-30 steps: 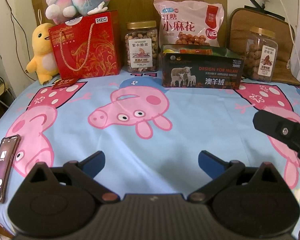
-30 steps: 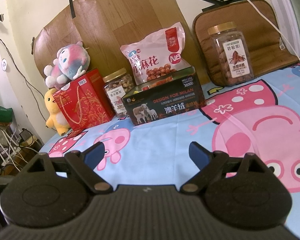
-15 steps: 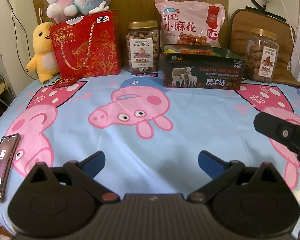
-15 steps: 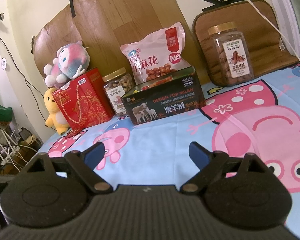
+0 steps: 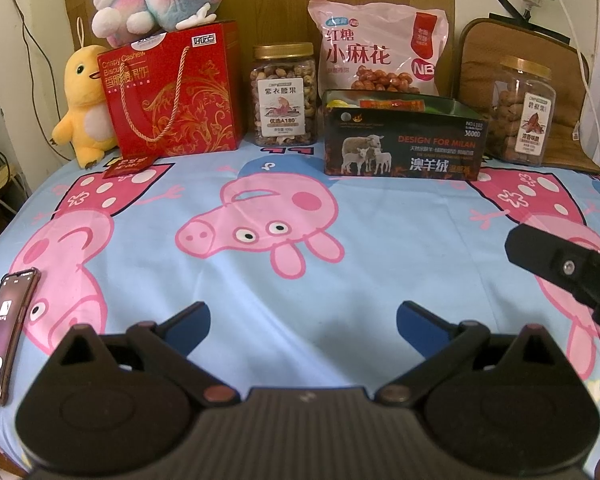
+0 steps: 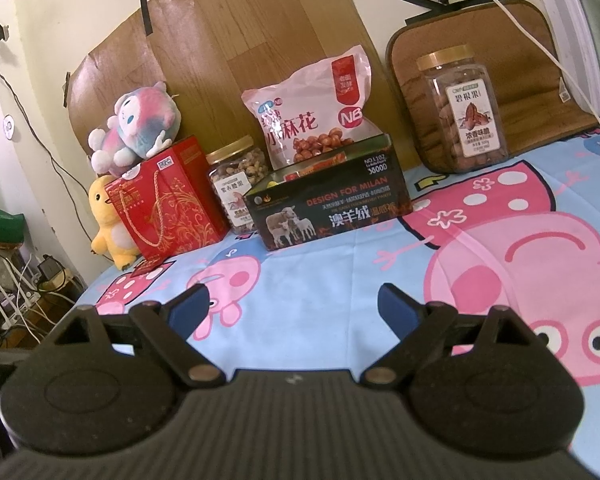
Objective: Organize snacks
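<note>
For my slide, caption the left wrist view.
Open left hand-held gripper over cartoon bedsheet, facing snack jars, bag and boxes.

A yellow duck plush (image 5: 83, 104) stands far left. A phone (image 5: 5, 330) lies near left on the cartoon-pig sheet (image 5: 340, 272).

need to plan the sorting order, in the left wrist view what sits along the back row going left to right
yellow duck plush → red gift bag → cashew jar → dark sheep box → pecan jar. The pink snack bag stands behind the box, so it is left out.
</note>
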Motion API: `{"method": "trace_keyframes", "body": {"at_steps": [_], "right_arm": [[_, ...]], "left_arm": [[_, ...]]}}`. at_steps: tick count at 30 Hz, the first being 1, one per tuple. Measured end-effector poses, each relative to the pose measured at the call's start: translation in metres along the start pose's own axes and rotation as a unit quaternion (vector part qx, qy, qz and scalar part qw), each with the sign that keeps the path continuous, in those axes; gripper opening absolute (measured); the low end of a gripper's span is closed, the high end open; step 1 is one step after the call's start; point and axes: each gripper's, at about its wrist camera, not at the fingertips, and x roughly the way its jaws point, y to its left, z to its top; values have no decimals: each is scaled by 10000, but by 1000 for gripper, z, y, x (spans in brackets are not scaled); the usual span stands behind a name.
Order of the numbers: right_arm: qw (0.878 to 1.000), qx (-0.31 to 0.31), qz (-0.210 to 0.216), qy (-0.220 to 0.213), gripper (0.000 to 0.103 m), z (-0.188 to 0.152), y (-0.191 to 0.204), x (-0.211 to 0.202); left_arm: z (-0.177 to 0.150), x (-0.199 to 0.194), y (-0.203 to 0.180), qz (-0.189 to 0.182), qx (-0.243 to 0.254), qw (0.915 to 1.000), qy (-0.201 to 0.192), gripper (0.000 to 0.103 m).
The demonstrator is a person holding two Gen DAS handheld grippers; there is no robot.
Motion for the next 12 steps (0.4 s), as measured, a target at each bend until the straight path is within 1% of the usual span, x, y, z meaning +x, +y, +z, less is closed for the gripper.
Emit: {"method": "trace_keyframes", "body": {"at_steps": [6, 12], "right_arm": [[10000, -11, 3, -1, 93, 0, 0, 0], [10000, -26, 8, -17, 93, 0, 0, -1]], "left_arm": [[0, 0, -1, -29, -16, 10000, -4, 103], [1, -7, 1, -138, 4, 9996, -231, 103]]}}
